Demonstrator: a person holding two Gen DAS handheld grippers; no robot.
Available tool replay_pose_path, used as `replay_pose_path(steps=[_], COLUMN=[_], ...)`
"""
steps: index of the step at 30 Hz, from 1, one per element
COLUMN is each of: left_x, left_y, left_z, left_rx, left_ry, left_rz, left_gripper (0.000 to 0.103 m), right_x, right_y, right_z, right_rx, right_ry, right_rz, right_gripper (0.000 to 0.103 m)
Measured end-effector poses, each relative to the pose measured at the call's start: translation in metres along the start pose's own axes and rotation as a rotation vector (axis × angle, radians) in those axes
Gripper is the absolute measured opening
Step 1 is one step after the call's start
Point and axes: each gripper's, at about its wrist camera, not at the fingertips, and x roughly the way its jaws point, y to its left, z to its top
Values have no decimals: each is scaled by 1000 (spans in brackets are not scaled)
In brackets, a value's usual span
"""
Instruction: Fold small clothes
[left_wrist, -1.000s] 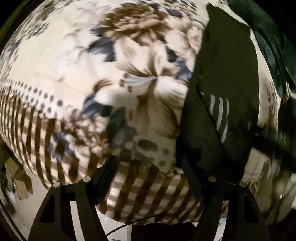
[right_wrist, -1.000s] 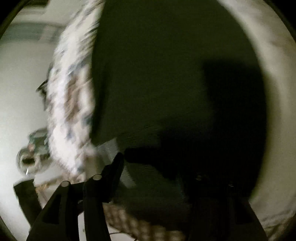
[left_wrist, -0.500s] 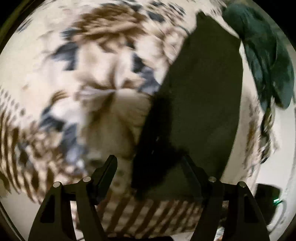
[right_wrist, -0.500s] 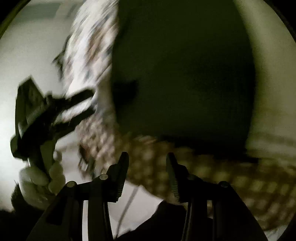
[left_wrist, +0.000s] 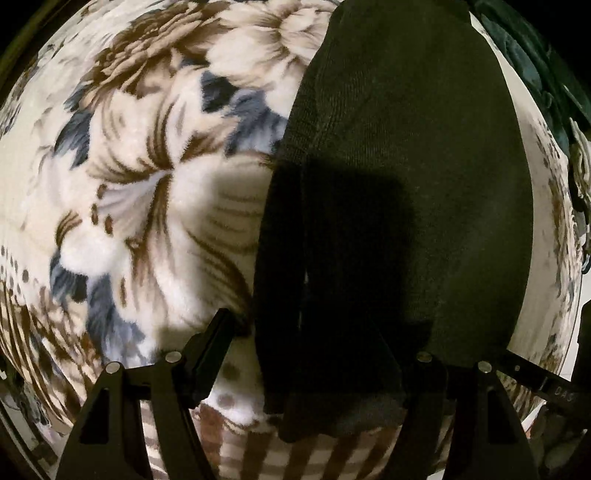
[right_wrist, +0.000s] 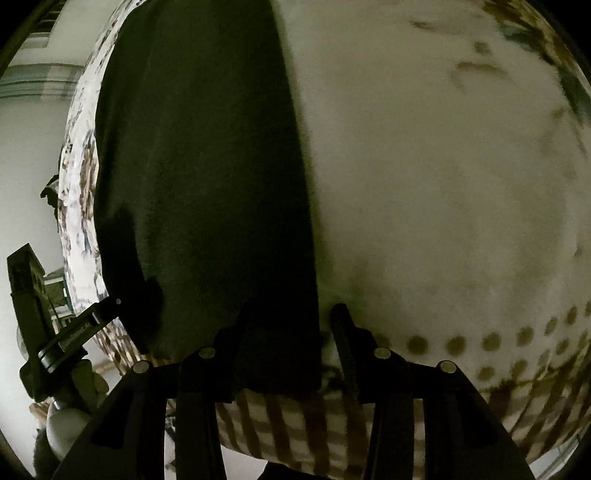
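A black garment (left_wrist: 399, 177) lies flat and folded lengthwise on a floral blanket (left_wrist: 155, 177). In the left wrist view my left gripper (left_wrist: 306, 350) is open, its fingers astride the garment's near left edge and just above it. In the right wrist view the same garment (right_wrist: 199, 155) fills the left half. My right gripper (right_wrist: 291, 328) is open, with the garment's near right corner lying between its fingers. Neither gripper is closed on the cloth.
The blanket's striped and dotted border (right_wrist: 295, 435) runs along the near edge, where the bed drops off. A dark green cloth (left_wrist: 535, 74) lies at the far right. The other gripper (right_wrist: 62, 332) and a hand show at the left in the right wrist view.
Both grippers have come down close to the garment's near edge. The garment's striped inner part, seen a second ago, is now covered and the garment lies flat.
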Motion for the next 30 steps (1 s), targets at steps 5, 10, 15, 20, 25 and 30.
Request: replay_pose_path(steps=[5,10,15,20,25,30], left_x=[-1,-15,-31,-19,-19,15], left_y=[1,6,24,34,69,65], left_z=[1,-4,-11,-6,-6,2], left_rx=[2,18,-31,-30,-149,-182], left_ry=[-6,-82,-127,-75,-78,20], left_rz=[-4,-75,-145,-201,-421,-569], left_gripper=[70,9,8,13,78,84], right_x=[3,1,-19,-5,-8,20], right_y=[3,12,16,9,-4,-19], right_z=[-2,-6,-19,-9,4,6], right_rx=[10,-13,-22,-1,48,85], right_ry=[-5,-52,-115,-26,9,90], right_rz=[-8,-12,-22,-31,97,229], right_gripper=[44,17,6,7,48,52])
